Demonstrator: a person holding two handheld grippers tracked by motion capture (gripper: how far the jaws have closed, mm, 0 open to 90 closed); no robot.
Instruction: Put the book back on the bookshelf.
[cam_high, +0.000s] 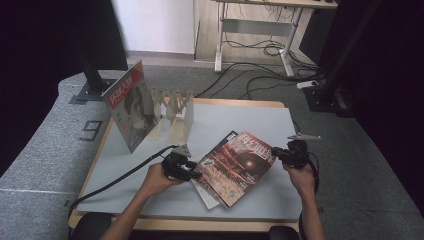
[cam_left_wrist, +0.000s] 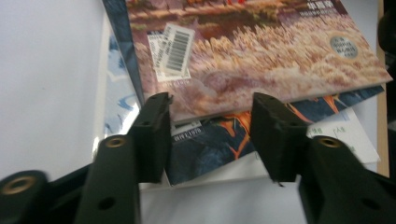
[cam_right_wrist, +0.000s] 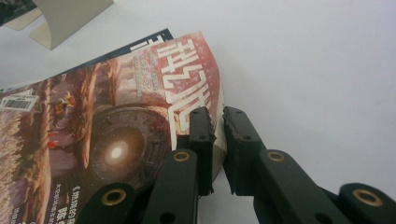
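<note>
A red-covered magazine (cam_high: 237, 165) lies on top of a fanned stack in the middle of the grey mat. My right gripper (cam_high: 277, 152) is at its right edge. In the right gripper view the jaws (cam_right_wrist: 218, 122) are shut on that edge of the red magazine (cam_right_wrist: 116, 140), which curls up slightly there. My left gripper (cam_high: 192, 172) is at the stack's left corner. Its jaws (cam_left_wrist: 210, 107) stand open on either side of the red magazine's (cam_left_wrist: 261, 60) near edge. Under it lie a dark blue magazine (cam_left_wrist: 210, 140) and a white one (cam_left_wrist: 345, 135).
A cream rack (cam_high: 175, 112) with several dividers stands at the back left of the mat (cam_high: 250, 120), and one magazine (cam_high: 131, 102) leans upright against its left side. Beyond the table are a desk frame (cam_high: 255, 30) and floor cables.
</note>
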